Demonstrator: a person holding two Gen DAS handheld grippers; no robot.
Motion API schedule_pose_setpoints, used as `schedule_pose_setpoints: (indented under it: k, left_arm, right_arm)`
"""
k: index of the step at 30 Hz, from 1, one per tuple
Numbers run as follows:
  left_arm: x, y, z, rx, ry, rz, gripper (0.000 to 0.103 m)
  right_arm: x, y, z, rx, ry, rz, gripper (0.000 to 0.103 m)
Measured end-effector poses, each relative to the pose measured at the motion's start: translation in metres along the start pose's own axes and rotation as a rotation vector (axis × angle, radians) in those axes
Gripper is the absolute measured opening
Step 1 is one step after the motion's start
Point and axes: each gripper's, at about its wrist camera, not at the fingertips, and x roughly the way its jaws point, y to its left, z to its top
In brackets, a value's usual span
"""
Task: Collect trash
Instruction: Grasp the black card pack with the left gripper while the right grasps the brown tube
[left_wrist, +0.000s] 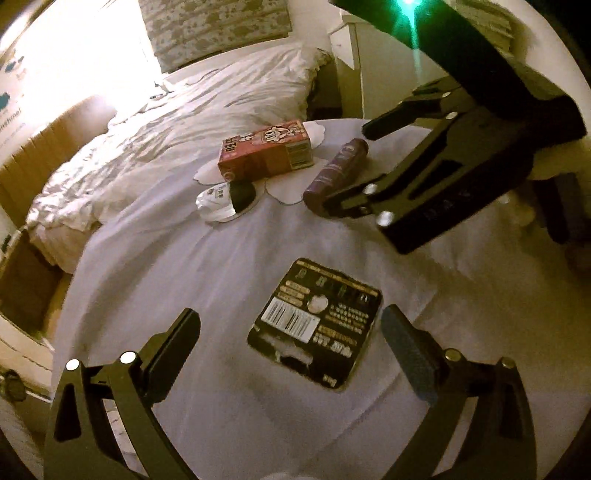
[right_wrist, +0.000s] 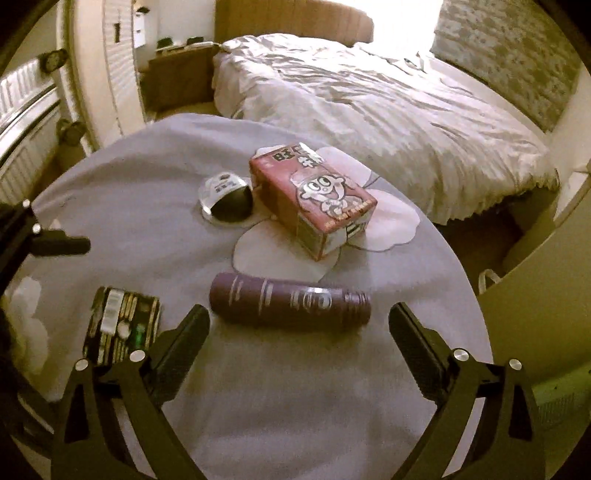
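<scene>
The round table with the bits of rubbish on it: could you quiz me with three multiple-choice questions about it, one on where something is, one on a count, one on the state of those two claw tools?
1. Where does the purple bottle lie?
A. In front of the red carton, on its side
B. On the bed
C. On top of the carton

2. How many loose items lie on the table cloth?
A. Two
B. Four
C. Seven

3. How are the left gripper and the right gripper?
A. Both open and empty
B. Both shut on the bottle
C. One holds the carton

Answers:
1 A, it lies flat between the right gripper's fingers and the carton.
2 B, bottle, carton, black packet and small round pack.
3 A, each pair of fingers stands wide apart with nothing between.
</scene>
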Motion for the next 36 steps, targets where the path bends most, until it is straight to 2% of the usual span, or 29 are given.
schedule_pose_setpoints:
  k: [3, 4, 7, 8, 10, 11, 13, 14, 16, 18, 19, 20, 22, 23, 24, 25, 27, 28, 30, 32, 34, 36]
  left_arm:
    - [0.003, 0.005, 0.002, -0.022, 0.001, -0.057, 0.078]
    - [0.003, 0.006, 0.003, -0.030, 0.001, -0.072, 0.069]
    - [0.004, 0.008, 0.004, -0.045, 0.000, -0.097, 0.063]
    - [0.004, 0.007, 0.004, -0.044, -0.001, -0.095, 0.063]
    - [0.004, 0.007, 0.004, -0.042, -0.004, -0.087, 0.061]
    - [0.003, 0.006, 0.004, -0.041, -0.007, -0.080, 0.061]
    - [0.000, 0.007, 0.003, -0.059, -0.018, -0.047, 0.041]
    - [0.000, 0.012, 0.004, -0.082, -0.018, -0.048, 0.038]
    - [0.000, 0.023, 0.002, -0.152, -0.014, -0.082, 0.030]
    - [0.000, 0.030, 0.001, -0.193, -0.010, -0.102, 0.029]
    - [-0.001, 0.028, 0.001, -0.190, -0.006, -0.099, 0.029]
    - [-0.002, 0.026, 0.001, -0.181, -0.004, -0.093, 0.029]
    - [-0.004, 0.020, 0.002, -0.160, 0.003, -0.081, 0.032]
    - [-0.004, 0.019, 0.002, -0.153, 0.004, -0.077, 0.032]
    - [-0.004, 0.018, 0.002, -0.146, 0.006, -0.078, 0.039]
    - [-0.003, 0.017, 0.003, -0.140, 0.011, -0.074, 0.054]
    - [0.000, 0.013, 0.003, -0.121, 0.024, -0.068, 0.075]
    - [0.001, 0.009, 0.002, -0.102, 0.028, -0.074, 0.076]
    - [0.001, 0.004, 0.002, -0.079, 0.020, -0.080, 0.076]
    - [0.002, 0.004, 0.003, -0.076, 0.014, -0.095, 0.074]
    - [0.003, 0.008, 0.004, -0.094, 0.010, -0.101, 0.061]
    - [0.004, 0.010, 0.005, -0.098, 0.008, -0.099, 0.060]
  right_arm:
    - [0.005, -0.009, 0.005, 0.071, 0.008, 0.040, 0.095]
    - [0.007, -0.012, 0.006, 0.097, 0.012, 0.065, 0.087]
    - [0.006, -0.017, 0.005, 0.143, 0.012, 0.093, 0.085]
    - [0.005, -0.017, 0.004, 0.149, 0.009, 0.092, 0.080]
    - [0.003, -0.019, 0.002, 0.167, 0.017, 0.086, 0.052]
    - [0.000, -0.022, -0.001, 0.186, 0.010, 0.094, 0.051]
    - [-0.005, -0.025, -0.006, 0.215, -0.002, 0.119, 0.049]
    - [-0.007, -0.026, -0.008, 0.221, -0.006, 0.120, 0.046]
    - [-0.011, -0.026, -0.011, 0.221, -0.009, 0.125, 0.045]
    - [-0.013, -0.026, -0.012, 0.209, -0.007, 0.135, 0.046]
    - [-0.015, -0.025, -0.012, 0.200, -0.011, 0.136, 0.050]
    - [-0.016, -0.024, -0.011, 0.187, -0.018, 0.136, 0.060]
    - [-0.020, -0.021, -0.006, 0.146, -0.050, 0.134, 0.069]
    - [-0.020, -0.018, -0.003, 0.123, -0.059, 0.134, 0.070]
    - [-0.018, -0.013, 0.001, 0.088, -0.057, 0.130, 0.070]
    - [-0.015, -0.010, 0.005, 0.061, -0.052, 0.128, 0.070]
    - [-0.006, -0.002, 0.012, 0.004, -0.035, 0.131, 0.070]
    - [-0.002, 0.001, 0.015, -0.018, -0.024, 0.131, 0.069]
    - [0.008, 0.011, 0.017, -0.064, 0.003, 0.133, 0.060]
    - [0.015, 0.019, 0.019, -0.095, 0.025, 0.116, 0.043]
    - [0.014, 0.021, 0.018, -0.088, 0.022, 0.116, 0.038]
    - [0.012, 0.017, 0.016, -0.055, 0.018, 0.117, 0.033]
